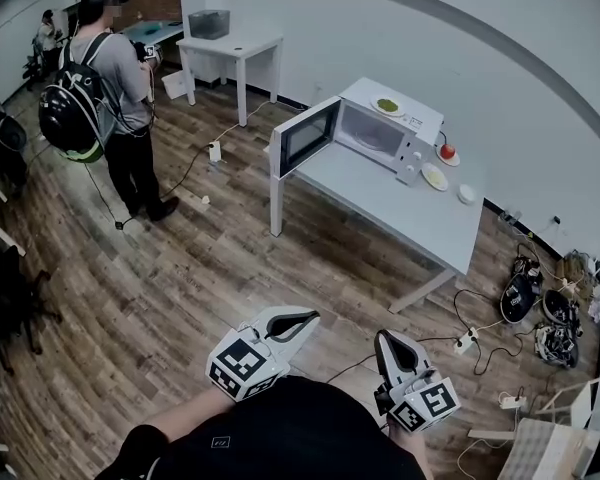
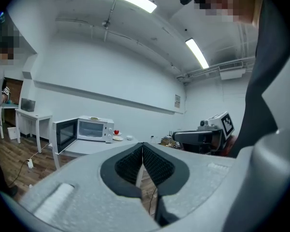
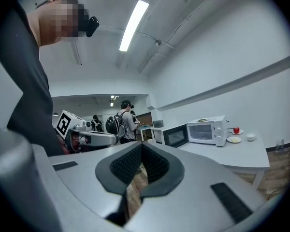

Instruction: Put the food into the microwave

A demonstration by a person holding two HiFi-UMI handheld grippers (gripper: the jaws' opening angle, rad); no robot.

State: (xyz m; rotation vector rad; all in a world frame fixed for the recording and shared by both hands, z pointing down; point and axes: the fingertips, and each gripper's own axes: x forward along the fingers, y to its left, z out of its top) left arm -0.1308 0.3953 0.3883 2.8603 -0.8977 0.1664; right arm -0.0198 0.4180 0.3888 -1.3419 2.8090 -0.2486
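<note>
The white microwave [image 1: 380, 128] stands on the grey table [image 1: 400, 208] with its door [image 1: 308, 135] swung open. A plate of green food [image 1: 387, 106] rests on top of it. To its right lie a red apple on a plate [image 1: 446, 152], a pale plate [image 1: 434, 176] and a small white bowl [image 1: 467, 194]. My left gripper [image 1: 313, 317] and right gripper [image 1: 384, 338] hover over the wooden floor, well short of the table, both shut and empty. The left gripper view shows its tips [image 2: 143, 144] meeting, with the microwave [image 2: 94, 128] far off. The right gripper [image 3: 141, 144] looks the same.
A person with a backpack [image 1: 100, 88] stands at the far left. A white table [image 1: 230, 46] with a bin sits at the back. Cables, a power strip [image 1: 465, 343] and gear [image 1: 540, 308] litter the floor right of the grey table.
</note>
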